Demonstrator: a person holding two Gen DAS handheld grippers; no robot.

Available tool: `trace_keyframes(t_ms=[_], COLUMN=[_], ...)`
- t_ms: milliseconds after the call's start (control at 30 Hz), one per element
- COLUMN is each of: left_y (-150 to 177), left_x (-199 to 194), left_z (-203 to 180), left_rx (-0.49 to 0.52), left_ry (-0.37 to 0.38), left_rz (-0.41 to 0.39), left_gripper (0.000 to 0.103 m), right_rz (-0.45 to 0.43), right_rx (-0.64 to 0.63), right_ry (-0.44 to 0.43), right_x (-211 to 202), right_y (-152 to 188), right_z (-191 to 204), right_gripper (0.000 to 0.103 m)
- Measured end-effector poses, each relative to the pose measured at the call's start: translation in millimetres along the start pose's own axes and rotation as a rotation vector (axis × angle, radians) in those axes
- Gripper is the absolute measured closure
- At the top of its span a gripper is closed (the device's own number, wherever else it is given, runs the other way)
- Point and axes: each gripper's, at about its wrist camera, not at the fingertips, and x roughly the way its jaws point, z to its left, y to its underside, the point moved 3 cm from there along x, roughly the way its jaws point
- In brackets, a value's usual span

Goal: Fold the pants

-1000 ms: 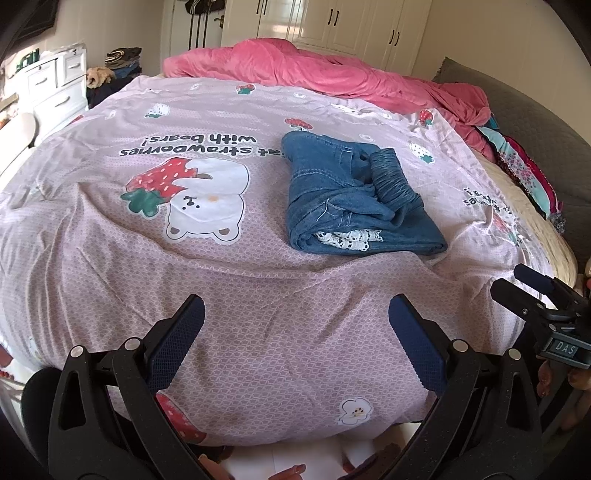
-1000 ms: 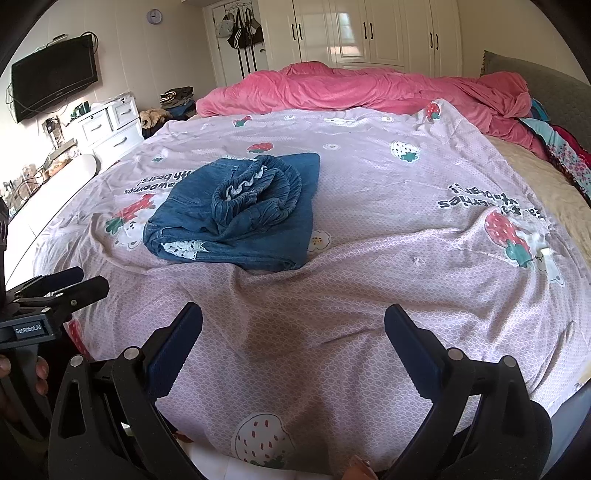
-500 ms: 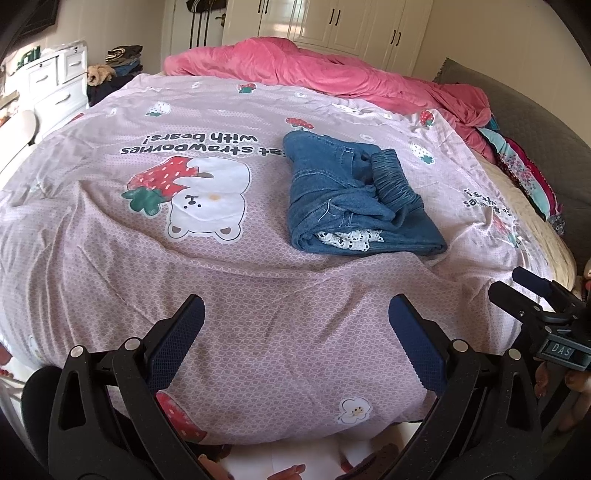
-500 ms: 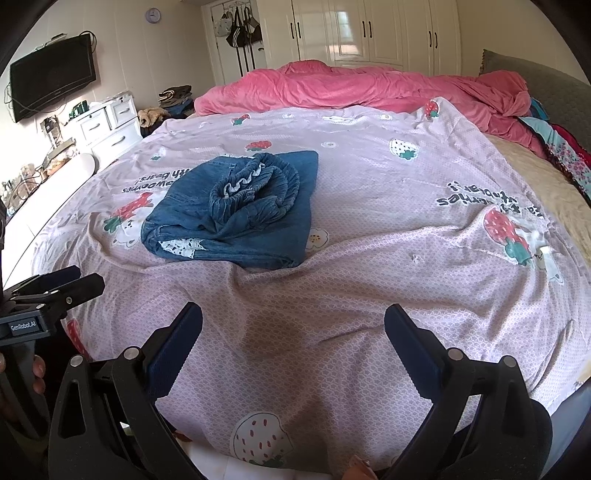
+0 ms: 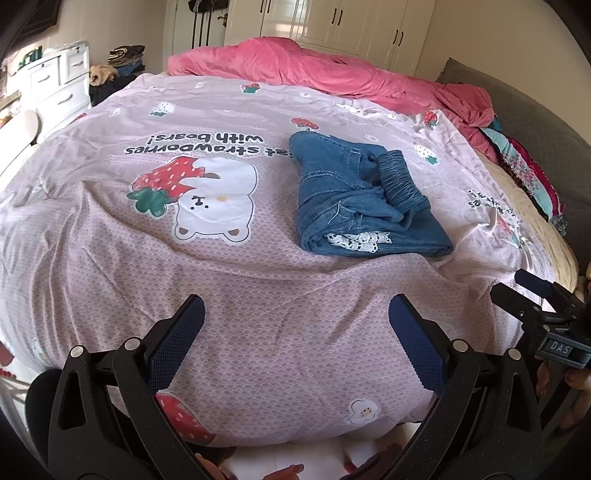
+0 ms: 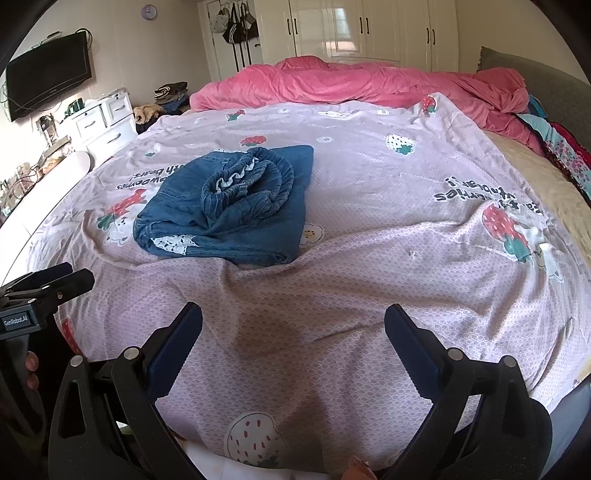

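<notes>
Blue denim pants (image 5: 358, 199) lie folded in a compact bundle on the pink strawberry-print bedsheet (image 5: 258, 295), with the elastic waistband on top and white lace trim at the near edge. They also show in the right wrist view (image 6: 236, 206). My left gripper (image 5: 295, 332) is open and empty, held above the near edge of the bed, well short of the pants. My right gripper (image 6: 293, 336) is open and empty, also near the bed's front edge. Each gripper shows at the side of the other's view: the right one (image 5: 535, 306), the left one (image 6: 44, 284).
A rumpled pink duvet (image 5: 332, 77) lies across the far side of the bed. Colourful clothes (image 5: 528, 173) pile along the right edge by a grey headboard (image 5: 546, 125). White drawers (image 6: 103, 122) and a wall TV (image 6: 48, 85) stand at the left. White wardrobes (image 6: 362, 29) are behind.
Both grippers have drifted slightly, so the pants sit a touch differently in each view. The pants stay folded and both grippers stay open.
</notes>
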Motion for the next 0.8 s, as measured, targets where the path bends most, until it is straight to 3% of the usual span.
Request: trace_keyframes(t_ms=[200,367,467,567,733,800], left_y=[-2,-5,-12,-30,-80,-103], left_x=[0,5,7,18,51,67], left_z=[2,6,13,34,123,171], left_rx=[0.016,0.021,0.000,-0.017,-0.099,-0.159], left_ry=[-0.013,-0.102,-0.052,-0.083,-0.288,-0.377], left_rz=[-0.007,-0.026,-0.029,0.002,0.048,0.062], left_gripper=[0.009,0.009,0.009,0.009,0.009,0.009], right_rz=[0.015,0.032,0.040,0.023,0.027,0.056], right_rx=[-0.004,0.002,0.019,0.076,0.190,0.205], right_ry=[0.017,0.034,0.061,0.097,0.228,0.346], right_x=[5,14,21,22,36,53], right_y=[-2,-6,-14,-29,-67,-84], right_z=[-3,-14,-33,-71,-179,-236], right_gripper=[0.004,0.004,0.004,0.004,0.004,0.004])
